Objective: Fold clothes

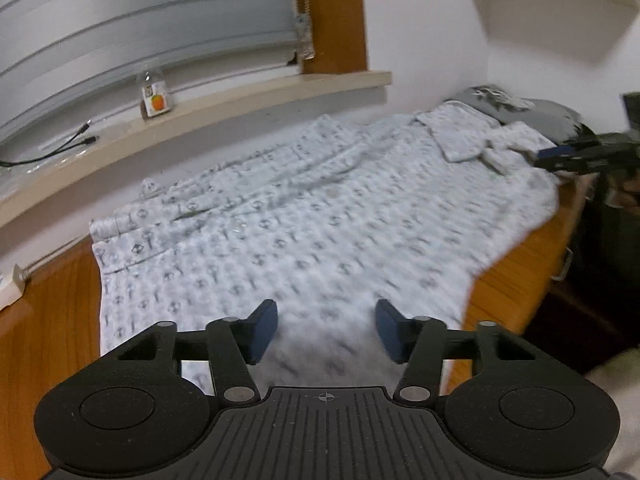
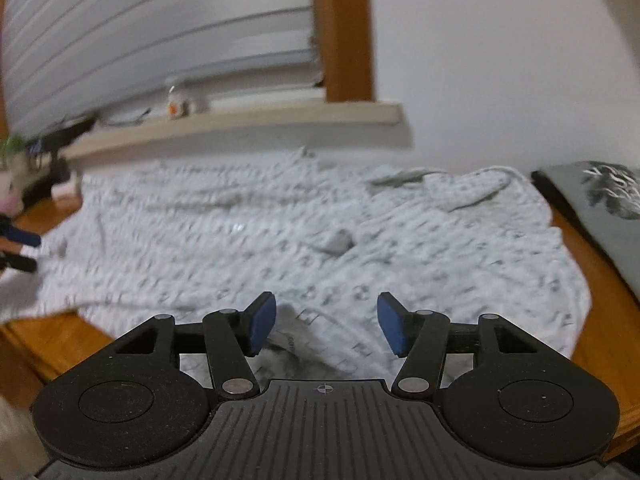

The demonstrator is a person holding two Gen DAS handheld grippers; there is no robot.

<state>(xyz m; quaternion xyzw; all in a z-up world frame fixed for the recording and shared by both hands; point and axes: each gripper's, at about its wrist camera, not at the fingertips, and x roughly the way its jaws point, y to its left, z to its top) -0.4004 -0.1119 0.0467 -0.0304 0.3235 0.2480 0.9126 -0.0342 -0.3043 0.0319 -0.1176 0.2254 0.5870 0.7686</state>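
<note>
The shirt lies spread across my wooden desk — a white one, printed all over with small grey motifs in regular rows. From my left wrist view it stretches away from me, its hem end nearest my left tongs, its collar at the far right end. One side is folded in lengthwise along the far edge, near the wall, and makes a long ridge of creases; the cuff end of a sleeve lies at the left, flat on the body. The cloth hangs a little over the desk's near edge on the right. A few buttons show along the middle, though the blur keeps me from counting them.

My left tongs are spread, their blue pads apart above the hem with nothing between them. My right tongs are spread too, and hang over the shirt's near edge, where the fabric bunches into a small shadowed fold just beneath the left pad; I cannot tell whether the pad touches it.

Beyond the collar lies a grey garment with a dark print, just beside the shirt. On the windowsill behind the desk stands a small bottle with an orange label, and a black cable trails to its left.
</note>
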